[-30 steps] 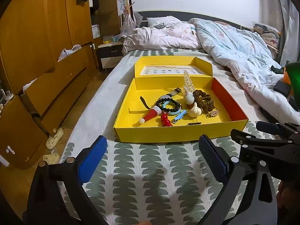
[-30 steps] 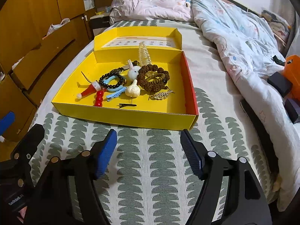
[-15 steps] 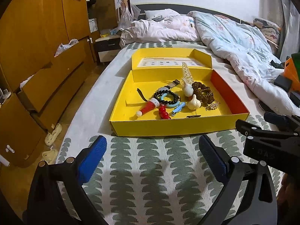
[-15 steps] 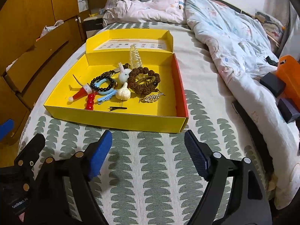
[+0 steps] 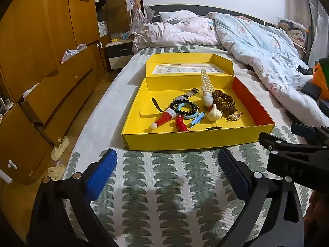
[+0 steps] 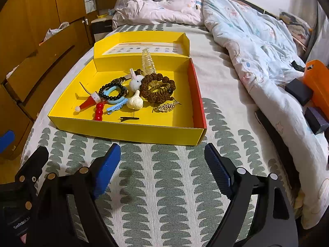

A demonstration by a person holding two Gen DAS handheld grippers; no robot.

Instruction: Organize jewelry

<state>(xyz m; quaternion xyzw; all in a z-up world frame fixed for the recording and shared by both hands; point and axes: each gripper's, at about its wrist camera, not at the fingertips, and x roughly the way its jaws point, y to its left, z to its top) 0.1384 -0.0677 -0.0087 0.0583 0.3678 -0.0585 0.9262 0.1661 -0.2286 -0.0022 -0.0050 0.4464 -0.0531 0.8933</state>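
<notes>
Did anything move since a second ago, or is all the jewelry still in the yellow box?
The right gripper opened its jaws a bit wider, holding nothing. Nothing was picked up or let go. The left gripper stayed open and empty. The yellow box and its jewelry, like the black bead bracelet, lie as before.

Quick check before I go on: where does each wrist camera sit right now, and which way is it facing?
Left wrist: behind the open left gripper, angled down over the bedspread at the yellow box; the right gripper shows at its right edge.
Right wrist: behind the open right gripper, angled down at the yellow box; the left gripper shows at its left edge.
Shared: the box, the black bead bracelet, the bedspread and the quilt.
</notes>
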